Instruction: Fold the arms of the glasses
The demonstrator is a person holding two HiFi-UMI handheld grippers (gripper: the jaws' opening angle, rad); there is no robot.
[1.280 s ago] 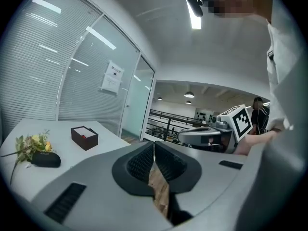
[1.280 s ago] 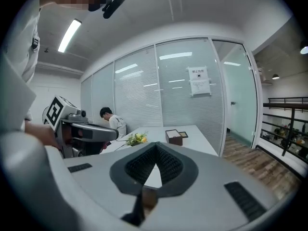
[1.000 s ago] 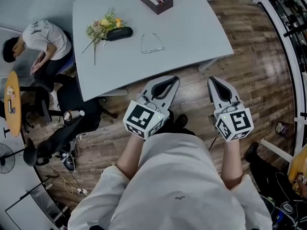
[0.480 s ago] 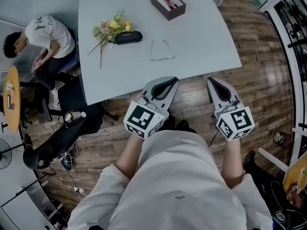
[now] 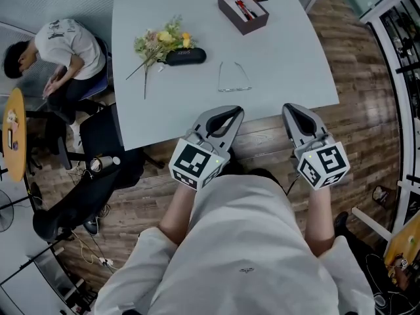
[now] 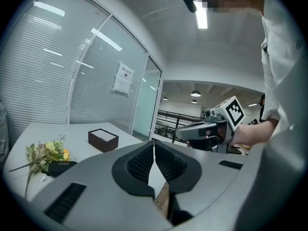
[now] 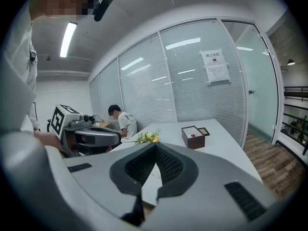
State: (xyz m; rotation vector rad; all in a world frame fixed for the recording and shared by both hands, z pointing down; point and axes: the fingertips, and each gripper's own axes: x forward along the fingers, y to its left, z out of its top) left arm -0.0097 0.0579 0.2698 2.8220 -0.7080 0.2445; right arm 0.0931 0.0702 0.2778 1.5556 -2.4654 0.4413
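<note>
Thin wire-framed glasses [image 5: 234, 77] lie on the pale table [image 5: 289, 58] with both arms spread open, toward its near edge. My left gripper [image 5: 234, 112] hovers just short of that edge, shut and empty, pointing at the table. My right gripper [image 5: 291, 109] is level with it to the right, also shut with nothing between its jaws. In the left gripper view the shut jaws [image 6: 153, 146] hide the glasses; in the right gripper view the jaws [image 7: 155, 148] cover most of them too.
A black glasses case [image 5: 186, 56] and a bunch of flowers [image 5: 159, 46] lie left of the glasses. A dark open box [image 5: 243, 9] stands at the table's far side. A seated person [image 5: 60, 51] and office chairs [image 5: 98, 169] are at the left; wooden floor lies below.
Both grippers have come nearer to the table's near edge, and the table with the glasses has slid closer in the head view. Both stay shut.
</note>
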